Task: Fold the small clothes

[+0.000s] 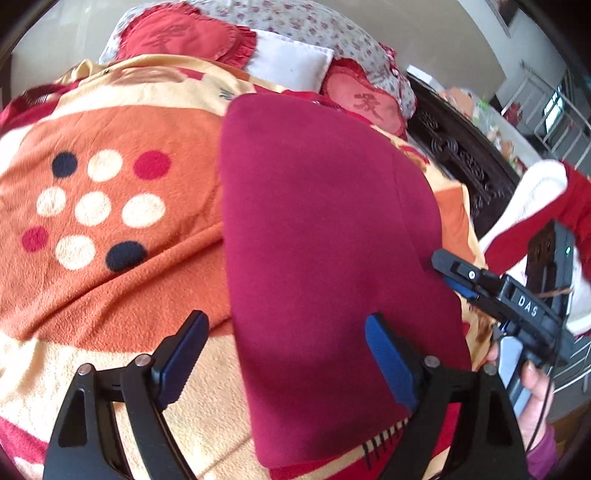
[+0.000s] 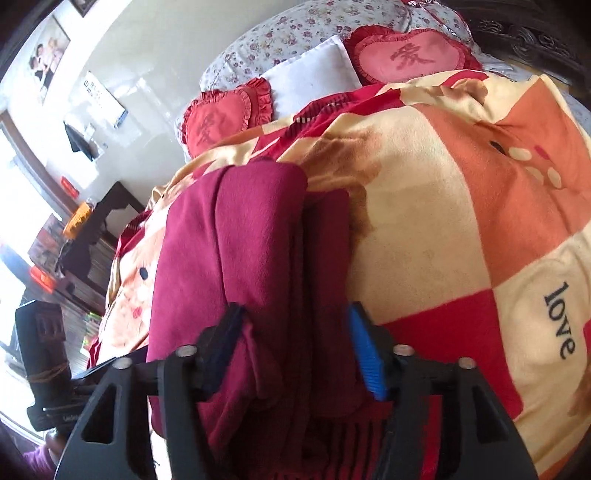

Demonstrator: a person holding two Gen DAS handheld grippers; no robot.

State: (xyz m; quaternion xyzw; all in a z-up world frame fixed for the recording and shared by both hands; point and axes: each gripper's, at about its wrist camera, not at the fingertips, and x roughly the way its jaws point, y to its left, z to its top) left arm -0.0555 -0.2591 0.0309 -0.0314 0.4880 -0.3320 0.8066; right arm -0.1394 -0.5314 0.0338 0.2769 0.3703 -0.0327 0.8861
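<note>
A dark red garment (image 1: 325, 236) lies folded into a long strip on the orange patterned blanket (image 1: 110, 221). My left gripper (image 1: 284, 354) is open above its near end, one finger over the blanket and one over the cloth, holding nothing. My right gripper (image 1: 448, 271) shows in the left wrist view at the garment's right edge. In the right wrist view the right gripper (image 2: 295, 350) has its jaws around the folded layers of the garment (image 2: 236, 251), the blue pads (image 2: 365, 354) pressing on bunched cloth.
Heart-shaped red cushions (image 1: 184, 33) and a white pillow (image 1: 291, 62) lie at the head of the bed. A dark carved bed frame (image 1: 461, 155) runs along the right side. A dark cabinet (image 2: 96, 236) stands beside the bed in the right wrist view.
</note>
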